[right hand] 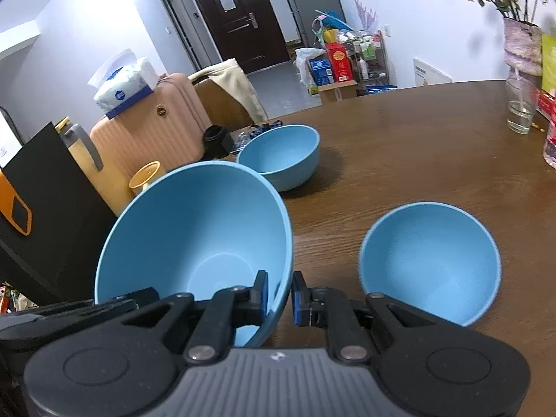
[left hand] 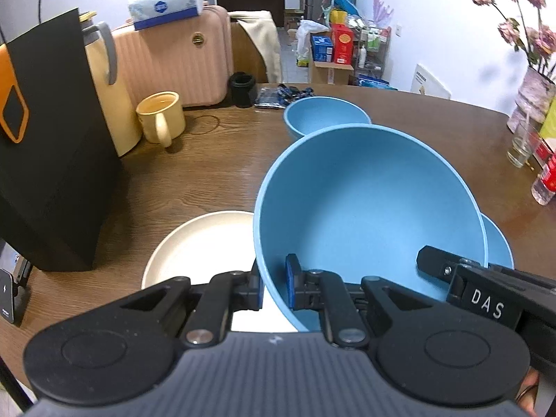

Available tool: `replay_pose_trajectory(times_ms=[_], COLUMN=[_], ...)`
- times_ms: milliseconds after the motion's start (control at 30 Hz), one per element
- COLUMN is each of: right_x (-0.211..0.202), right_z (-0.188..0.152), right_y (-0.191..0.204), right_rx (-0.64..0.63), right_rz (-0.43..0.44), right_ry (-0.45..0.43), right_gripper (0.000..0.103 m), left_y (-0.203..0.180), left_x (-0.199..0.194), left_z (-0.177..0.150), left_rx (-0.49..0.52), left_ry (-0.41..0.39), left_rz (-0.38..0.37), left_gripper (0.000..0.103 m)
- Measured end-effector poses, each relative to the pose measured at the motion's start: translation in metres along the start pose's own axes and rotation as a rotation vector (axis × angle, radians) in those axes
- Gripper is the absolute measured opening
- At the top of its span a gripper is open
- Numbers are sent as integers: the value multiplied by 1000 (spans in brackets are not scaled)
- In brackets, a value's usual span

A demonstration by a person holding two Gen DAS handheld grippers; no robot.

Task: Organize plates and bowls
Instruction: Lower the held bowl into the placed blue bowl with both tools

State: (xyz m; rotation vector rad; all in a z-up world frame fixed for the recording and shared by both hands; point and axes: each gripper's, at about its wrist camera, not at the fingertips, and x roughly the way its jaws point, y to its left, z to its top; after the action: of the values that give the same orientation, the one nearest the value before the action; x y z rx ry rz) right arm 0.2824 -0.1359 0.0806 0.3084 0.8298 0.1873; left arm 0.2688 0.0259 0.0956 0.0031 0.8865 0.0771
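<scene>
A large blue bowl hangs tilted above the brown table, held from both sides. My left gripper is shut on its near-left rim, one pad inside and one outside. My right gripper is shut on the same bowl at its right rim; its black finger shows in the left wrist view. A cream plate lies on the table under the bowl's left edge. A second blue bowl sits to the right, and a third blue bowl stands farther back.
A black paper bag, a cream thermos and a yellow mug stand at the left. A glass, a vase of dried flowers and a bottle line the right edge. A pink suitcase is behind the table.
</scene>
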Motion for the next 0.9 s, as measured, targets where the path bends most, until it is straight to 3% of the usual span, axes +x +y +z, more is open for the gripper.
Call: replay_pose_trajectory(times_ms=[900], right_x=[-17], right_z=[2], right_y=[-107], right_rx=[106], right_rz=[-81], right_ry=[-24], right_gripper=[13], left_y=[-107], left_x=[20], left_z=[-10], left_rx=[97], left_ry=[38], left_rz=[-83], left_gripper=[13])
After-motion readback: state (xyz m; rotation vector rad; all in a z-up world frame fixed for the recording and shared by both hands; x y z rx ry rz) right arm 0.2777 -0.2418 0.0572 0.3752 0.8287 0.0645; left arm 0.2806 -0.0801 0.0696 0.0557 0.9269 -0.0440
